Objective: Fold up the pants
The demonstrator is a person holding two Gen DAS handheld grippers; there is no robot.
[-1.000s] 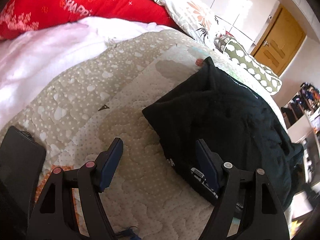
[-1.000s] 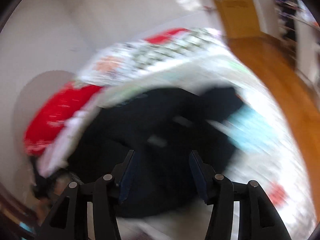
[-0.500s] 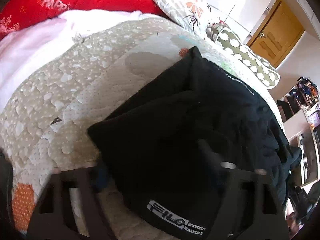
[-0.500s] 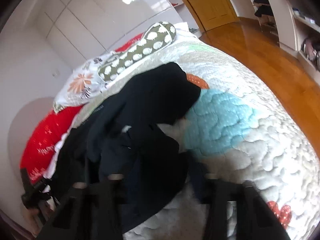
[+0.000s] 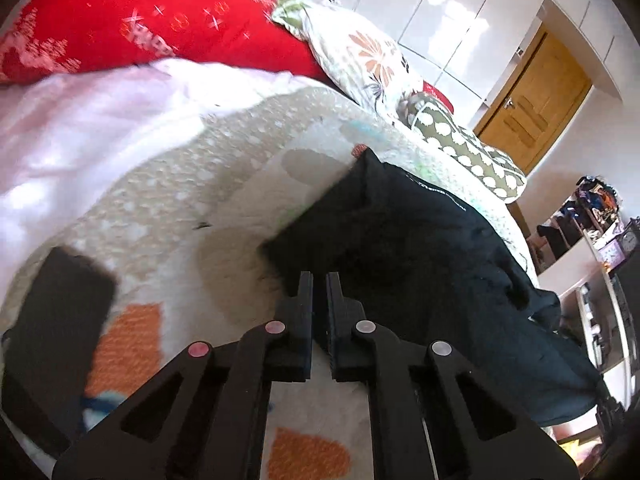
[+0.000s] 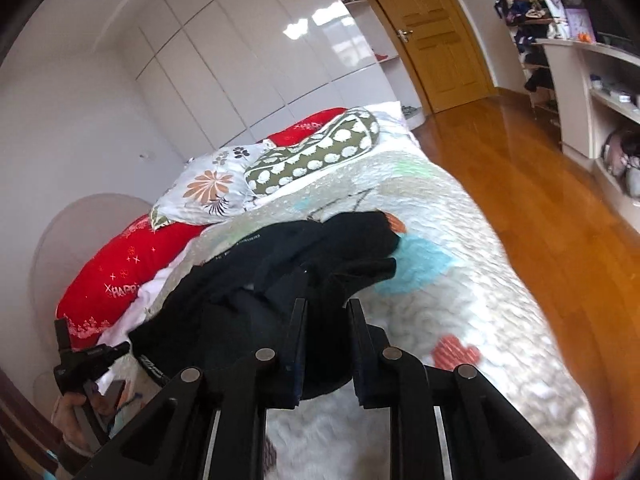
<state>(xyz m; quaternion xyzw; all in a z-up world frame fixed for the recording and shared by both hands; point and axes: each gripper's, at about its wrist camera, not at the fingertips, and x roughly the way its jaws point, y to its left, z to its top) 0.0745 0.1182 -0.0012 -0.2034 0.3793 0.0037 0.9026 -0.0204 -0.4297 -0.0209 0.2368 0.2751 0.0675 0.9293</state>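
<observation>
The black pants (image 5: 424,256) lie in a rumpled heap on the quilted bed (image 5: 192,184), toward its foot-side edge nearest the wooden floor (image 6: 532,184), with the far end reaching toward the pillows. Their exact fold lines are hard to make out: the dark cloth swallows its own creases, and only a faint line of white print shows along one seam.

The left hand-held gripper (image 5: 318,280) has its fingers pressed nearly together, a thin slit between them; the tips sit at the near corner of the pants, but whether any cloth is pinched there cannot be told. The right hand-held gripper (image 6: 326,308) has its fingers partly spread with black fabric bunched in the gap; whether the pads actually clamp it is unclear.

A flat black object (image 5: 56,312) lies at the near left edge of the bed, blurred and cut off by the frame. A red pillow (image 5: 152,24), a floral pillow (image 6: 208,188) and a green spotted pillow (image 6: 316,152) line the head of the bed. The left-wrist view is smeared in places.
</observation>
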